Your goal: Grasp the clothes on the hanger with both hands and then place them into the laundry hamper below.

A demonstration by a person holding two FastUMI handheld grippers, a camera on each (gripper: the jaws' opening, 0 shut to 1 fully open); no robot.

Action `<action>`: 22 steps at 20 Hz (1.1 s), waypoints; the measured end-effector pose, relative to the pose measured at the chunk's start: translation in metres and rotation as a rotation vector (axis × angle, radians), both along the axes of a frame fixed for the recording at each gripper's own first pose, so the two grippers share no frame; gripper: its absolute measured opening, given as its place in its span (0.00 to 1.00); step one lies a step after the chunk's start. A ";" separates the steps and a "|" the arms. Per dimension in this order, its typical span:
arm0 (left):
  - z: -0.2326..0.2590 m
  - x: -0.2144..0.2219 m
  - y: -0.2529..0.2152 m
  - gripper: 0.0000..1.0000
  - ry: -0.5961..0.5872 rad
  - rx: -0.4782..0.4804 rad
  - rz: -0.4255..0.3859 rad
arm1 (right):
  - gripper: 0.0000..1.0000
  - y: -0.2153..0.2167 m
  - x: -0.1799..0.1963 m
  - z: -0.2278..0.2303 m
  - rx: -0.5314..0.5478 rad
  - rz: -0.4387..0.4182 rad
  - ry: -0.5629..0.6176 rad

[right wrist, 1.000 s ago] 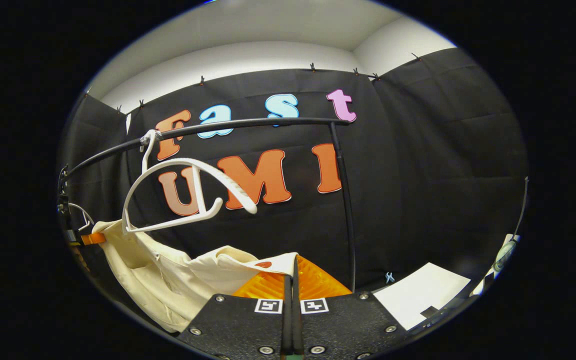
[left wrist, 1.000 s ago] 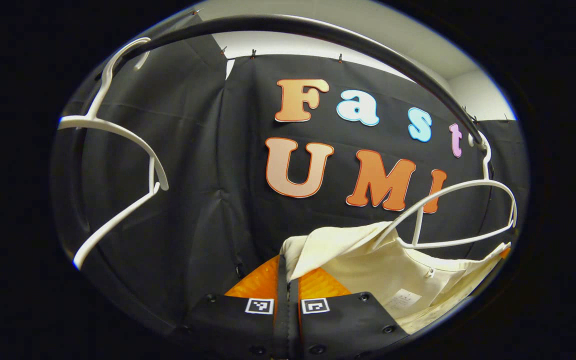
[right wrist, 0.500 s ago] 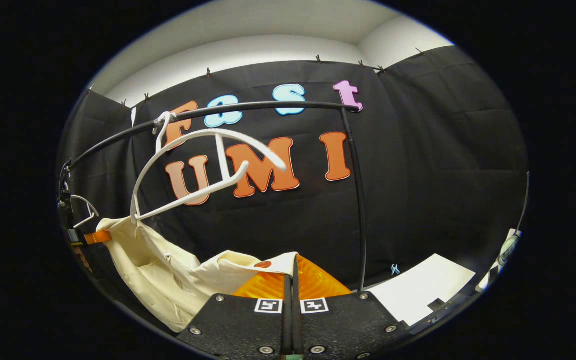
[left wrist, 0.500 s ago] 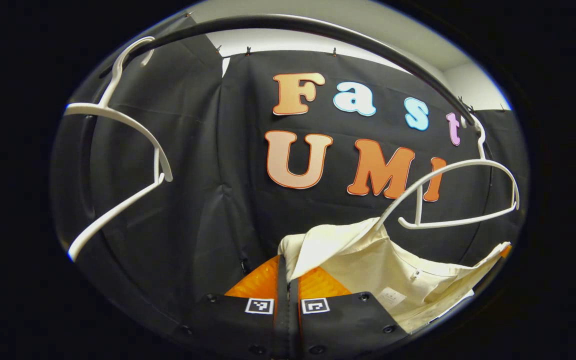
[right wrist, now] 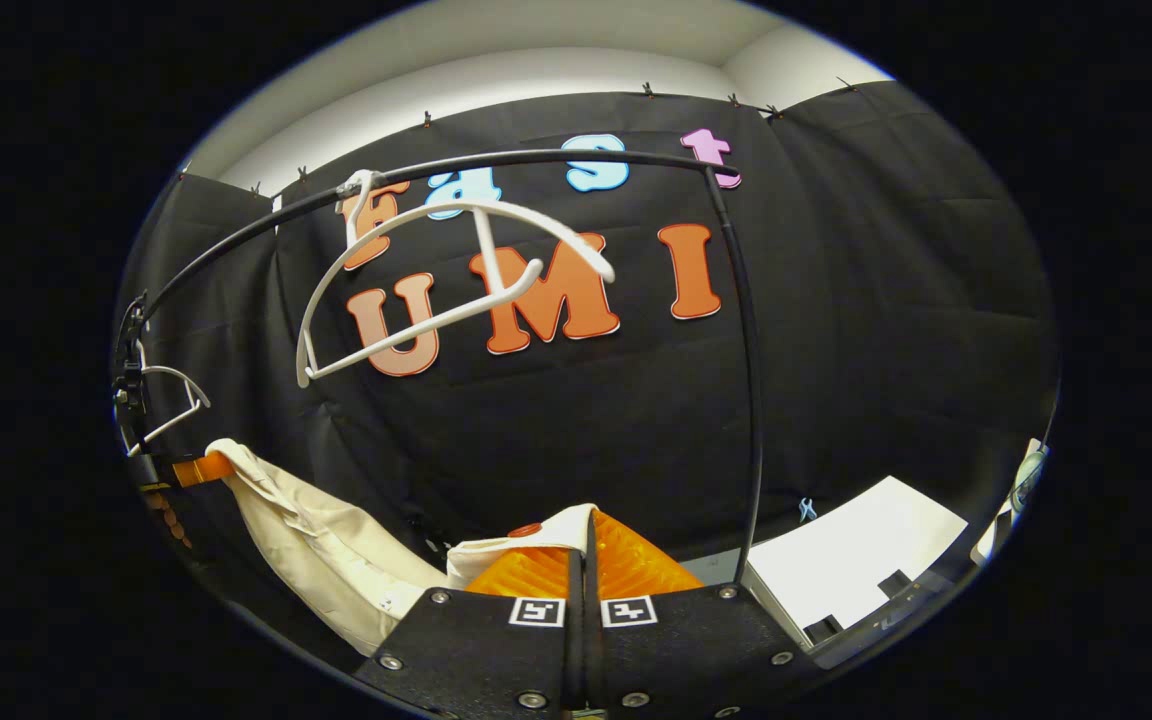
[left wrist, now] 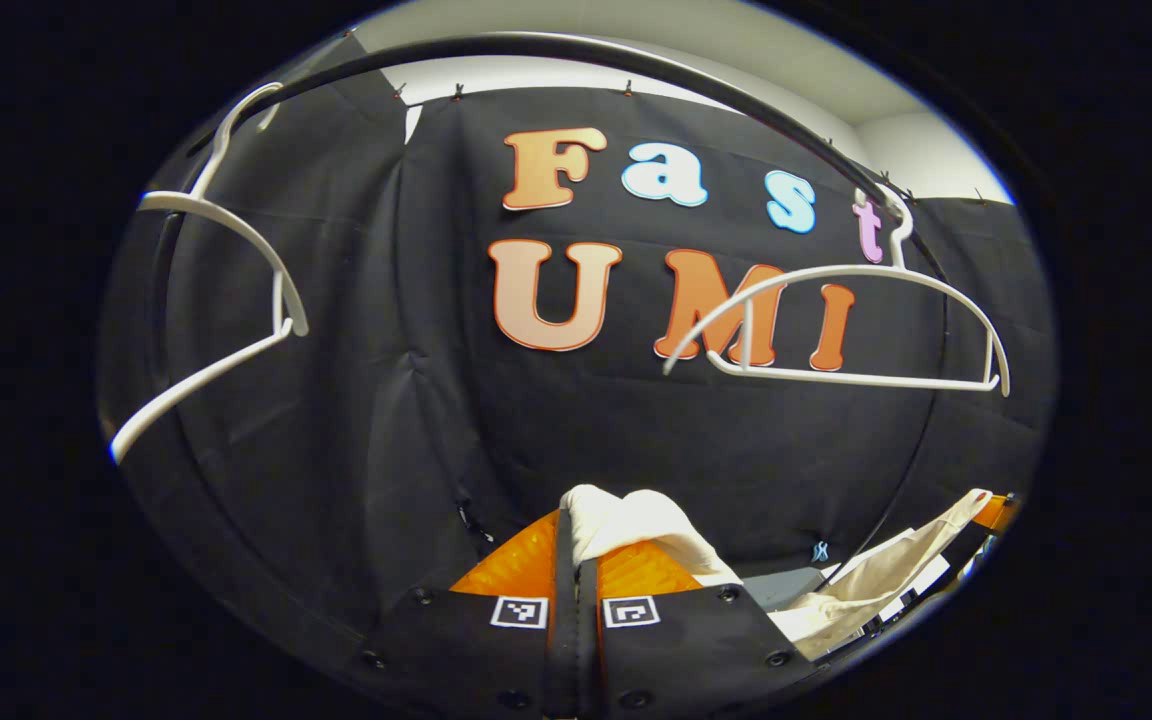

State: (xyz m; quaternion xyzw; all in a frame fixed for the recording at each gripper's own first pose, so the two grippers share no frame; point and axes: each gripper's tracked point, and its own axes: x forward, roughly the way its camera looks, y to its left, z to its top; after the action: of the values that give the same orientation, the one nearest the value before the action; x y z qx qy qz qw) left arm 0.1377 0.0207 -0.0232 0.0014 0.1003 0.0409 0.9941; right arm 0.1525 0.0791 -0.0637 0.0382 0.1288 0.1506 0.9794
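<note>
Both tongs are clamped on the cream shirt (right wrist: 326,560): the left gripper (left wrist: 576,560) pinches one shoulder, the right gripper (right wrist: 581,555) the other. The cloth sags between them, long axis running gripper to gripper. The bare white hanger (left wrist: 836,320) hangs at one o'clock on the rail (right wrist: 536,160); the hamper presumably lies below, toward six.

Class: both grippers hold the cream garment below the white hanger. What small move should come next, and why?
Probably lower both grippers together. The cream garment hangs clear of the white hanger, pinched at one end by the left gripper and at the other by the right gripper.
</note>
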 end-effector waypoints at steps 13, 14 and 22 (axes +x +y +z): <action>-0.082 -0.006 -0.110 0.06 0.188 -0.070 -0.206 | 0.00 0.046 -0.033 -0.050 -0.046 0.065 0.081; -0.089 -0.006 -0.117 0.06 0.205 -0.078 -0.217 | 0.00 0.050 -0.035 -0.054 -0.049 0.069 0.091; -0.155 -0.016 -0.154 0.07 0.366 -0.150 -0.276 | 0.00 0.058 -0.044 -0.108 -0.068 0.078 0.200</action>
State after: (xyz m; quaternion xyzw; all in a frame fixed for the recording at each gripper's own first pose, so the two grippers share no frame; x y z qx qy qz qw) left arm 0.1214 -0.1333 -0.1787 -0.0515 0.2805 -0.1041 0.9528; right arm 0.1089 0.1371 -0.1715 0.0147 0.2325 0.1796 0.9558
